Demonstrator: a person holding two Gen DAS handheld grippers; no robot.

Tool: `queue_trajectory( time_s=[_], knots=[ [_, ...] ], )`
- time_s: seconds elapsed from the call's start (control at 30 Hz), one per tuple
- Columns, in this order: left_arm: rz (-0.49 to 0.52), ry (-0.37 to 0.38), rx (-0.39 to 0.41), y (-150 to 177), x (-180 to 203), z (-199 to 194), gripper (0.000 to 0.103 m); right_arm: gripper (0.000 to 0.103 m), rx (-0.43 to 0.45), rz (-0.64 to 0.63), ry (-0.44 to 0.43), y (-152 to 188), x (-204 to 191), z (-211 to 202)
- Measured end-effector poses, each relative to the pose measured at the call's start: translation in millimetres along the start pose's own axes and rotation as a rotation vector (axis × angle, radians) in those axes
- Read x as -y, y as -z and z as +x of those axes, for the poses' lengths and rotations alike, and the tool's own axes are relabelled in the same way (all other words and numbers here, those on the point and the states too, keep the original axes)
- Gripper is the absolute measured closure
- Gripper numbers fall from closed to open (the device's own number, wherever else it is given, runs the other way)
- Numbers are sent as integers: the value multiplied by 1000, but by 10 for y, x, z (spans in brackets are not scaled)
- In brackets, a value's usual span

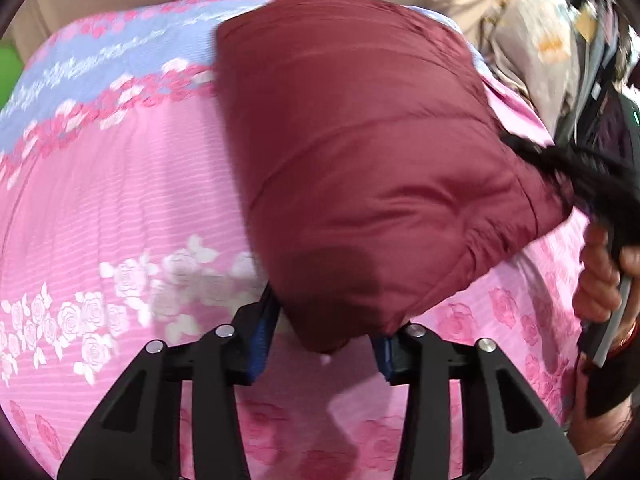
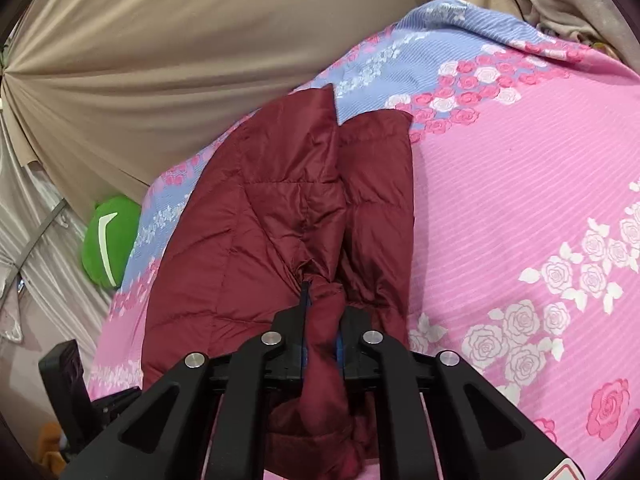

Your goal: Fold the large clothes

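Note:
A maroon quilted puffer jacket (image 1: 360, 152) lies on a pink floral bedsheet (image 1: 120, 208). In the left wrist view my left gripper (image 1: 324, 340) is open, its blue-padded fingers (image 1: 260, 340) standing either side of the jacket's near corner without pinching it. My right gripper (image 1: 568, 168) shows at the jacket's right edge, partly blurred. In the right wrist view my right gripper (image 2: 322, 328) is shut on a bunched fold of the jacket (image 2: 280, 220), which stretches away over the sheet (image 2: 520, 200).
A beige curtain (image 2: 180, 60) hangs behind the bed. A green plush object (image 2: 108, 240) sits at the bed's far left edge. Patterned fabric (image 1: 532, 40) is piled at the right. The person's hand (image 1: 600, 276) holds the right gripper's handle.

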State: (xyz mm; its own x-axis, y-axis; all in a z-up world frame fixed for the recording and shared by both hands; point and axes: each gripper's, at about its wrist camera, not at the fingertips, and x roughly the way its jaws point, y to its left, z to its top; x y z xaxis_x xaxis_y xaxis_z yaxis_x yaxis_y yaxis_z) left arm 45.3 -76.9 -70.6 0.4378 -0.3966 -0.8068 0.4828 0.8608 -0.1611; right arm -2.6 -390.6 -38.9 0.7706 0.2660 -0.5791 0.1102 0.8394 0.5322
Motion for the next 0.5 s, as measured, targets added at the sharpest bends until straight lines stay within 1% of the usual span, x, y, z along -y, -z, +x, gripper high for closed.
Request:
queue_trajectory(
  time_s=[0.1,0.23,0.27,0.33,0.4,0.43,0.47,0.5],
  knots=[
    [-1,-14,11,-5,-75,57,63,97,-48,16,34,137,50,218],
    [27,-44,7,-23,-28,33,63,95,-65,57,24,124,100,223],
    [40,-51,9,-24,-29,-4,63,92,-61,49,38,101,76,168],
    [82,-39,31,-13,-37,-196,62,81,-33,26,61,45,30,33],
    [117,-27,76,-3,-39,-465,62,80,25,-5,74,-77,-56,-159],
    [127,-22,95,-23,-31,-575,61,75,45,-15,75,-151,-92,-221],
    [129,-15,116,-46,-42,-680,56,63,65,-19,69,-238,-124,-266],
    [115,-13,152,-105,-64,-801,47,57,84,-17,46,-380,-154,-287]
  ],
)
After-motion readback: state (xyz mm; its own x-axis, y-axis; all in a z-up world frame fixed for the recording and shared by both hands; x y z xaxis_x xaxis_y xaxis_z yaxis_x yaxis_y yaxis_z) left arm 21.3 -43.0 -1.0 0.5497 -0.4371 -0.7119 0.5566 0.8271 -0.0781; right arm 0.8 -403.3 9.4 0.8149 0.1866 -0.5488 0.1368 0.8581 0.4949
